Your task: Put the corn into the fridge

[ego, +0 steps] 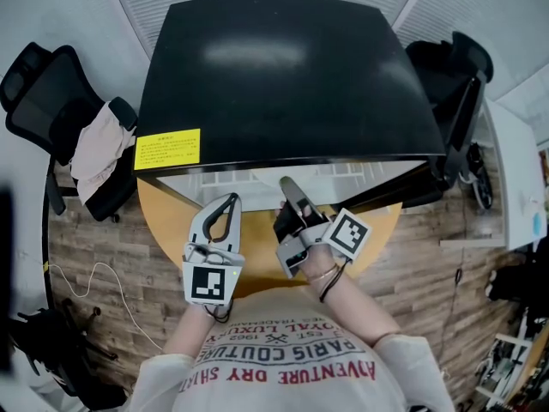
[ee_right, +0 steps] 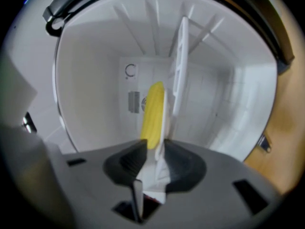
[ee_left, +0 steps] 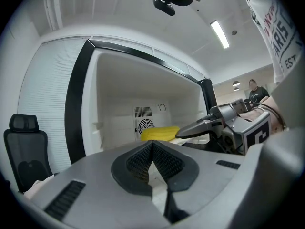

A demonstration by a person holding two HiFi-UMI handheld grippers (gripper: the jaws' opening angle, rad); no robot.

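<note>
At the far left a black office chair (ego: 41, 93) has a pale cloth (ego: 99, 148) draped over it. Beside it, the black fridge (ego: 283, 75) sits on a round wooden table (ego: 163, 215), with a yellow sticker (ego: 167, 148) at its front left corner and its white inside facing the person. The left gripper (ego: 228, 202) hangs level in front of the opening, jaws pressed together on nothing. Just to its right, the right gripper (ego: 288, 187) reaches into the fridge with its jaws standing partly apart. The corn (ee_right: 153, 111) lies inside on the white shelf (ee_right: 180, 66), its near end right at those jaw tips, and the pads are not pressing on it.
</note>
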